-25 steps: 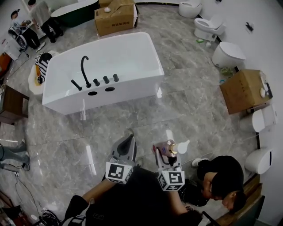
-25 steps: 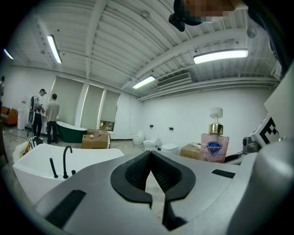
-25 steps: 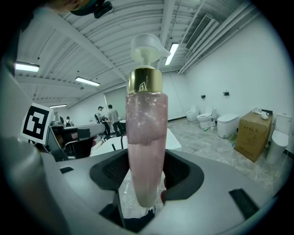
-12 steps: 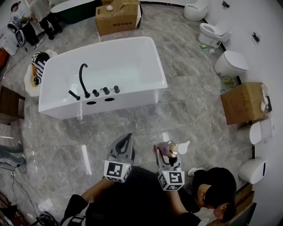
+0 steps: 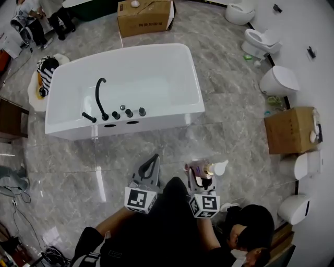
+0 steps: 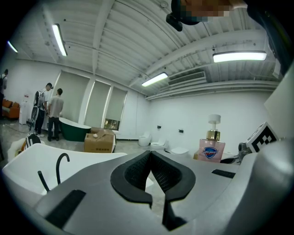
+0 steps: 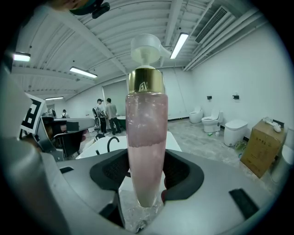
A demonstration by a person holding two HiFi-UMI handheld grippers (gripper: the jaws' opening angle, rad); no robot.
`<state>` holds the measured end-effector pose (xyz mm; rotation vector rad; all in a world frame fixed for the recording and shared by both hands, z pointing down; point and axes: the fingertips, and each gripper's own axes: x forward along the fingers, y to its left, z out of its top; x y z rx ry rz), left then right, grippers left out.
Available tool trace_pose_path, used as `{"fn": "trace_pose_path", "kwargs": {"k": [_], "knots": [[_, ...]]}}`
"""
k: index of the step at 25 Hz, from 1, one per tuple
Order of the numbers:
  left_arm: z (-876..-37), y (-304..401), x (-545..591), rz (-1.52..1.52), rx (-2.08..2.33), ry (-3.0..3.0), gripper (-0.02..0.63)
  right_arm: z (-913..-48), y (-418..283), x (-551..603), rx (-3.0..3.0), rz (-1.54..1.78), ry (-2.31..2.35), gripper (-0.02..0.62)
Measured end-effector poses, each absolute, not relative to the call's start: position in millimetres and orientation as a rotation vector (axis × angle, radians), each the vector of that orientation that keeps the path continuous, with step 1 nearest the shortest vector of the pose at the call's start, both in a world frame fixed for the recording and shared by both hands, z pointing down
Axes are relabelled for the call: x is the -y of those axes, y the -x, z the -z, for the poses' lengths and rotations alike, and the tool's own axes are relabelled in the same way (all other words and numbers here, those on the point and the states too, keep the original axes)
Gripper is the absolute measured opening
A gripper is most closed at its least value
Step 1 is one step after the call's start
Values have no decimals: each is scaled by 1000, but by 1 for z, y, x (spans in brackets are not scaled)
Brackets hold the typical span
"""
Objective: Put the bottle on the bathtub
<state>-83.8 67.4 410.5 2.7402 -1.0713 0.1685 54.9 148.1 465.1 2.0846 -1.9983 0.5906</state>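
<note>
A clear pump bottle (image 7: 146, 151) of pink liquid with a gold collar and white pump head stands upright in my right gripper (image 5: 197, 177), whose jaws are shut on its lower body. The same bottle (image 5: 204, 170) shows in the head view and, at the right, the bottle (image 6: 212, 146) appears in the left gripper view. My left gripper (image 5: 150, 168) is shut with nothing in it. A white bathtub (image 5: 123, 88) with a black faucet (image 5: 99, 97) on its near rim stands on the floor ahead of both grippers, well apart from them.
Grey marble floor lies around the tub. A cardboard box (image 5: 144, 16) sits behind it, another box (image 5: 291, 129) at the right wall beside several toilets (image 5: 279, 81). People (image 5: 31, 18) stand at the far left. A crouching person (image 5: 249, 231) is at my right.
The view has shifted so the bathtub sits lower and nearer in frame. Both grippers keep their spacing, with the bottle still held in the right one.
</note>
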Motion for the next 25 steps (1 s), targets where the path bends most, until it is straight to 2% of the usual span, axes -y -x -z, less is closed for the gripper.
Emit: {"fn": "trace_pose_path", "kwargs": {"k": [18,25], "knots": [[-406,12,67,-123,1319,-2633,17,-492,-129,34,2170,-548,-1838,225],[-418,-9,114,-143,1359,-2577,17,-528,-154,101,2154,-570,-1794,225]]}}
